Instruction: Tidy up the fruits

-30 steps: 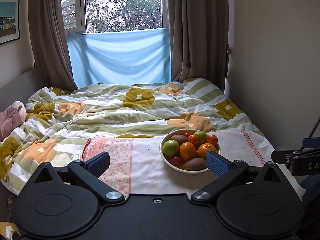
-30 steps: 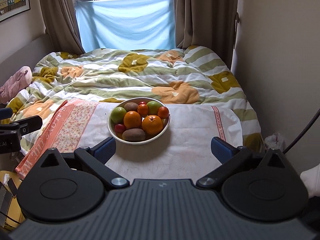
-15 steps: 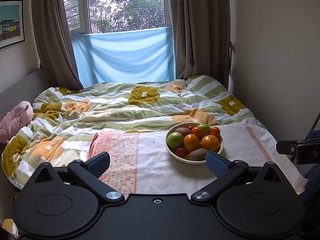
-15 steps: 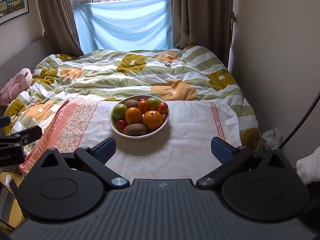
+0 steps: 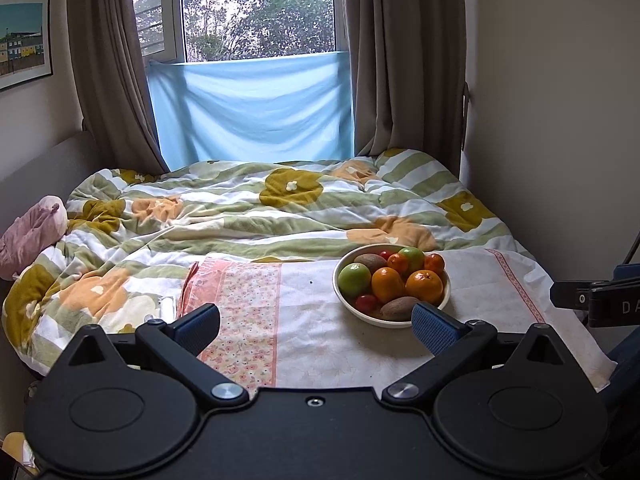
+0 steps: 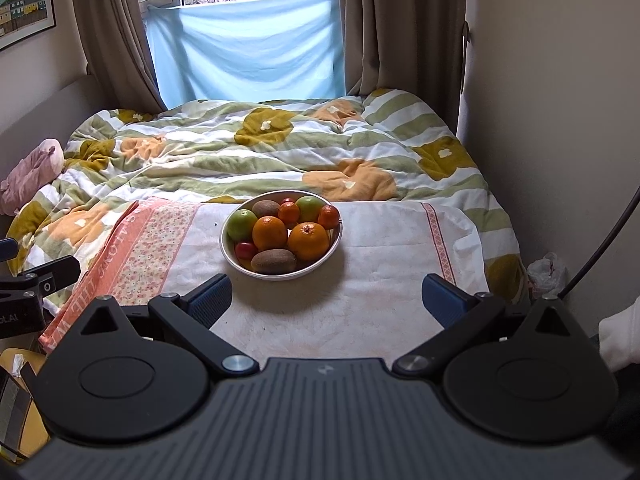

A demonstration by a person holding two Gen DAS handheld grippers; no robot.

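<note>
A white bowl (image 6: 229, 254) full of fruit sits on a white cloth (image 6: 376, 272) spread over the bed; it also shows in the left wrist view (image 5: 447, 294). In it lie two oranges (image 6: 308, 241), green apples (image 6: 241, 224), kiwis (image 6: 273, 261) and small red fruits (image 6: 246, 249). My right gripper (image 6: 326, 300) is open and empty, held back from the bowl. My left gripper (image 5: 314, 326) is open and empty, to the bowl's left and nearer than it.
A floral pink cloth (image 6: 144, 240) lies left of the bowl. A striped duvet (image 6: 256, 152) covers the bed behind. A pink plush (image 6: 30, 170) lies at the left. A wall (image 6: 560, 120) runs close on the right. The curtained window (image 6: 248, 40) is at the back.
Both grippers have pulled back and up from the bed, so the bowl sits farther off in both views. The jaws stay open.
</note>
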